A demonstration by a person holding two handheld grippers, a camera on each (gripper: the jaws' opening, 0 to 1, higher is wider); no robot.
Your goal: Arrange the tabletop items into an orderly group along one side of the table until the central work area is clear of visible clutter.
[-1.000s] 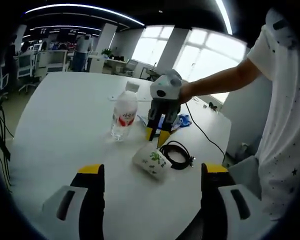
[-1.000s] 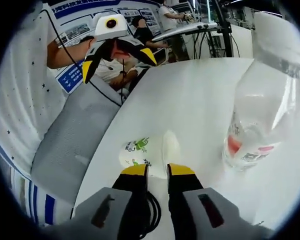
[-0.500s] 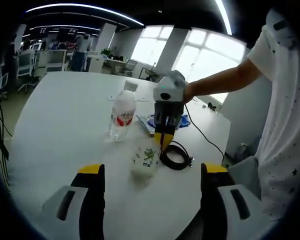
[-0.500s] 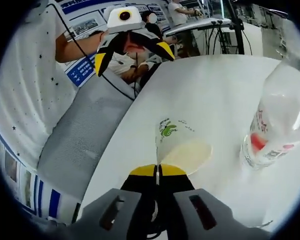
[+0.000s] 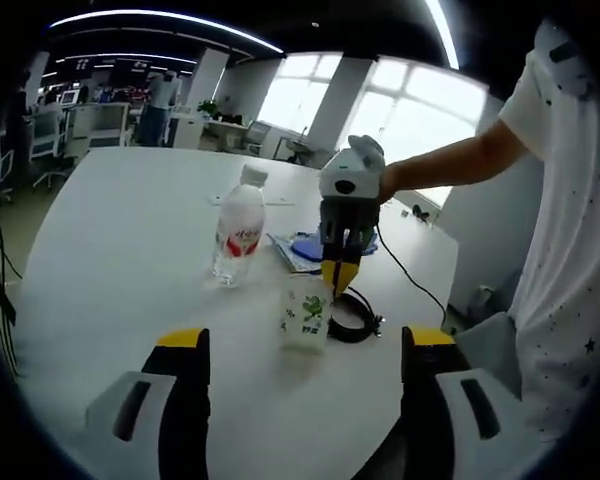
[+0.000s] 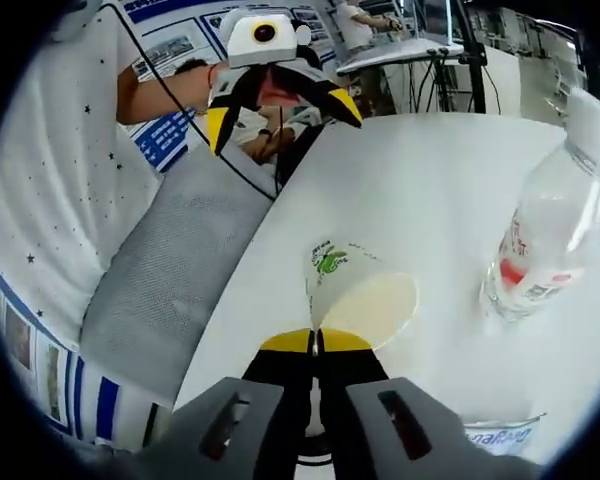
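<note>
Right tool (image 6: 315, 342) has its yellow tips pressed together on the rim of the paper cup (image 6: 355, 290), pinching the cup wall. Cup is white with a green print, upright on the white tabletop (image 6: 420, 180), mouth toward the camera in the right gripper view. In the left gripper view the right tool (image 5: 342, 268) comes down from above onto the cup (image 5: 306, 312) rim, a person's hand (image 5: 380, 184) holding it.

Left tool (image 5: 305, 345) has jaws wide apart, gripping nothing and touching nothing, hovering above the near tabletop (image 5: 110, 230) edge. It also shows in the right gripper view (image 6: 280, 100), spread open, off the table's side.

Water bottle (image 5: 238, 230) stands upright near the cup, apart from it; seen too in the right gripper view (image 6: 542, 232). Black cable coil (image 5: 354, 312) lies just beside the cup. Blue item (image 5: 312, 244) and flat paper behind it, further back.
</note>
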